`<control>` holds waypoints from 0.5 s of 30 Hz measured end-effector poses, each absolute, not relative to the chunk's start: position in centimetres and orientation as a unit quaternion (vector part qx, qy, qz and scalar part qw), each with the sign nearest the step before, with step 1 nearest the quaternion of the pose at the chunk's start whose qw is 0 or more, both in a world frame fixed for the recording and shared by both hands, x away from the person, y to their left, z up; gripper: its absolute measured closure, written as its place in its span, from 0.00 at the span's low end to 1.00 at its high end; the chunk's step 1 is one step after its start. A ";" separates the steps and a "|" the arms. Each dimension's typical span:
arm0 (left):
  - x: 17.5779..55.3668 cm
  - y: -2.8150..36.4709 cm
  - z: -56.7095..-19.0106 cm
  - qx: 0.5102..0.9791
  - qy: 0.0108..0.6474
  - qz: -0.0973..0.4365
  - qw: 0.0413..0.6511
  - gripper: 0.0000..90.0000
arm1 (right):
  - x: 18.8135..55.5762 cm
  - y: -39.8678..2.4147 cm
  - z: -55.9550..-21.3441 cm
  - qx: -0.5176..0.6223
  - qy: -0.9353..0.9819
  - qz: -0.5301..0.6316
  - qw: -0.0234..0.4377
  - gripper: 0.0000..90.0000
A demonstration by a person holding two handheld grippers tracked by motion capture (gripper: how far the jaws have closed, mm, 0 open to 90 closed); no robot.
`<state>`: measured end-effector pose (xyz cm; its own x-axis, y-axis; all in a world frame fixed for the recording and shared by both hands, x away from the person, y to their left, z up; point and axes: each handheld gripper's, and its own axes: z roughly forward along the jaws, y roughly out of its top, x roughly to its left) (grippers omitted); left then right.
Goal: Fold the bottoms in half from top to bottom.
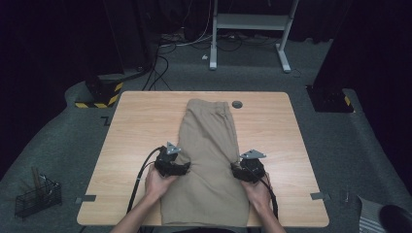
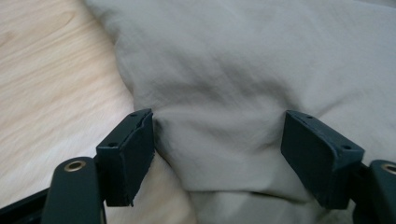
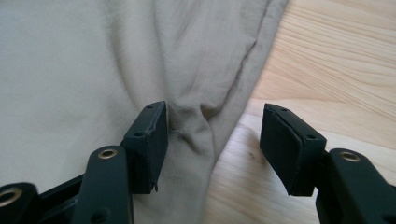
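Khaki shorts (image 1: 210,160) lie flat along the middle of the bench (image 1: 131,141). The left tool (image 2: 218,158) stands released around a raised fold at their left edge; the right tool (image 3: 214,149), also released, apparently straddles their right hem.
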<state>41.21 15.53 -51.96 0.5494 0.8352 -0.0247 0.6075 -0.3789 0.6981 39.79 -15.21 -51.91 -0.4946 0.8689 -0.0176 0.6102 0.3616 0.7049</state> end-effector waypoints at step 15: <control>40.8 18.2 -50.9 0.782 0.495 0.136 0.354 0.28 | 39.2 -16.3 -51.2 0.495 0.777 0.348 0.175 0.37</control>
